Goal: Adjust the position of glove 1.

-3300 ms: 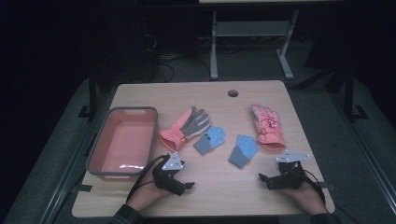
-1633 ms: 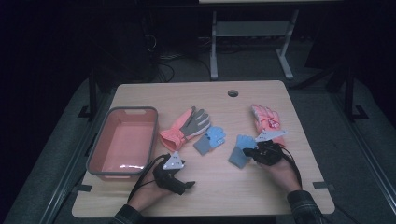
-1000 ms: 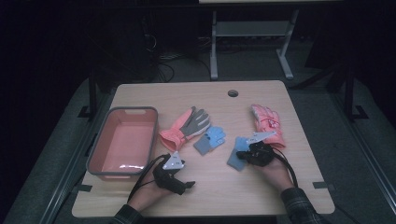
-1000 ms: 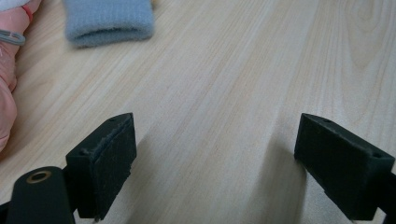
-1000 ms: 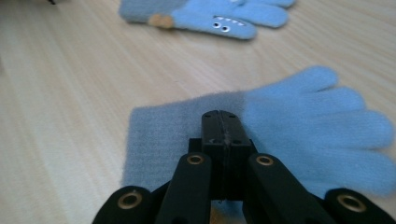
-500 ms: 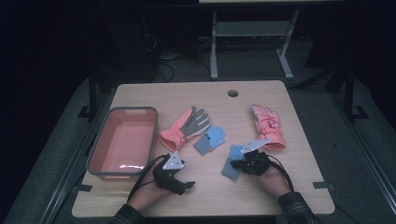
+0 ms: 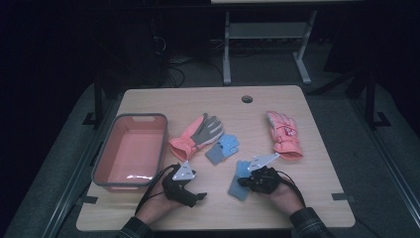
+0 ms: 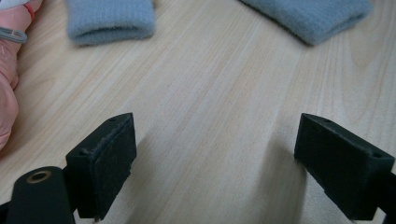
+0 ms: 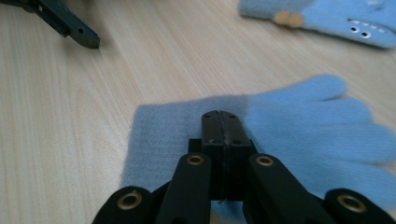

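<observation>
we are in the middle of gathering the gloves, and the one in hand is the blue glove point(image 7: 239, 179), which lies flat on the table point(image 7: 317, 198) near its front edge, between our two hands. our right gripper point(image 9: 222, 120) has its jaws pressed together over the glove's grey cuff; from the right gripper view we judge a fold of knit is pinched between them, though the pads hide it. our left gripper point(image 8: 215, 163) rests on bare wood with its jaws wide and nothing between them.

the likely goal is the pink bin point(image 7: 130, 151) at the table's left. the next move calls for lifting the glove clear and carrying it leftward past the left gripper, the second blue glove point(image 7: 222, 148) and the pink and grey glove point(image 7: 196, 135), keeping the pinch firm since soft knit slips easily.
</observation>
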Motion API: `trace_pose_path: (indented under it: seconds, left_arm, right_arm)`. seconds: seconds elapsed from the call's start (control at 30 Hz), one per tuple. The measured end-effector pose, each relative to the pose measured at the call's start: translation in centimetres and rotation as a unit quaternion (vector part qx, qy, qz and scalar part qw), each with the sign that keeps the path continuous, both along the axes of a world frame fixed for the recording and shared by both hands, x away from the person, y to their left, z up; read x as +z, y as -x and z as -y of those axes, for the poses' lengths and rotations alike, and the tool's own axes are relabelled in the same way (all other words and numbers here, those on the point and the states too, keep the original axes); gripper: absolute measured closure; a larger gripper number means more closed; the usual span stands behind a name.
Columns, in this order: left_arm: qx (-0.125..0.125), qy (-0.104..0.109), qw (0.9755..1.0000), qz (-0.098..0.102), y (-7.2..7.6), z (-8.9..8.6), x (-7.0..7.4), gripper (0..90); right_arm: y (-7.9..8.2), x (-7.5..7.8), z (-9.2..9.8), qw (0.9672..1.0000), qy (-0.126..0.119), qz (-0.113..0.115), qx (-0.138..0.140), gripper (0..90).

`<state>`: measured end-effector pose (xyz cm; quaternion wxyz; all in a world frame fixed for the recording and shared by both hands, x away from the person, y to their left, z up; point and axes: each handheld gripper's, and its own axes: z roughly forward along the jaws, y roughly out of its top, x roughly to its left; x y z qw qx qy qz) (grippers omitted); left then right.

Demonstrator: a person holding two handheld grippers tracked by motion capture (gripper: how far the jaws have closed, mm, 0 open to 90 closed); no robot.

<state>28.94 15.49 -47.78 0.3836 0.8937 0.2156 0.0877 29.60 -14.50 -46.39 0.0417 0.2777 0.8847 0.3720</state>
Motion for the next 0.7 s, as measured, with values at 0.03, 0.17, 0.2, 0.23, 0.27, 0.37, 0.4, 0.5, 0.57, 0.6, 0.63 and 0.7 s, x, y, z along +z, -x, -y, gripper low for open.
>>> trace_pose_path:
  seconds: [0.03, 0.17, 0.2, 0.23, 0.27, 0.37, 0.4, 0.5, 0.57, 0.6, 0.63, 0.7]
  left_arm:
    - [0.0, 0.0, 1.0, 0.0, 0.0, 0.0, 0.0, 12.3]
    - [0.001, 0.002, 1.0, 0.0, 0.0, 0.0, 0.0, 12.3]
    - [0.001, 0.002, 1.0, 0.0, 0.0, 0.0, 0.0, 12.3]
    - [0.001, 0.002, 1.0, 0.0, 0.0, 0.0, 0.0, 12.3]
    - [-0.001, 0.0, 1.0, 0.0, 0.0, 0.0, 0.0, 12.3]
    - [-0.001, -0.001, 1.0, 0.0, 0.0, 0.0, 0.0, 12.3]
    - [-0.002, -0.002, 1.0, 0.0, 0.0, 0.0, 0.0, 12.4]
    - [-0.002, -0.003, 1.0, 0.001, 0.0, 0.0, 0.0, 12.3]
    - [-0.002, -0.001, 1.0, 0.001, 0.0, 0.0, 0.0, 12.4]
    - [-0.002, -0.001, 1.0, 0.001, 0.0, 0.0, 0.0, 12.3]
    - [-0.001, -0.002, 1.0, 0.001, 0.0, 0.0, 0.0, 12.3]
    - [-0.003, -0.005, 1.0, 0.002, -0.1, 0.0, 0.1, 12.3]
  right_arm:
    - [0.0, 0.0, 0.0, 1.0, 0.0, 0.0, 0.0, 90.0]
    - [0.8, 0.7, 0.9, 0.9999, -0.01, 0.008, 0.002, 90.0]
    - [1.1, 0.9, 1.1, 0.9999, -0.011, 0.008, 0.0, 90.0]
    - [1.1, 0.9, 1.1, 0.9999, -0.011, 0.008, 0.0, 90.0]
    - [1.5, 0.9, 1.3, 0.9999, -0.014, 0.008, -0.001, 90.0]
    - [2.5, 1.1, 1.6, 0.9999, -0.012, 0.005, 0.008, 90.0]
    - [2.8, 1.1, 1.7, 0.9999, -0.012, 0.004, 0.012, 90.0]
    - [3.2, 0.7, 1.3, 0.9997, -0.004, -0.005, 0.022, 90.0]
    - [3.1, 0.2, 0.3, 0.9994, 0.003, -0.011, 0.034, 90.0]
    - [3.1, 0.2, 0.3, 0.9994, 0.003, -0.011, 0.034, 90.0]
    - [3.0, -0.1, -0.4, 0.999, 0.006, -0.01, 0.044, 90.0]
    - [3.1, -0.2, -0.9, 0.9987, 0.008, -0.013, 0.048, 90.0]
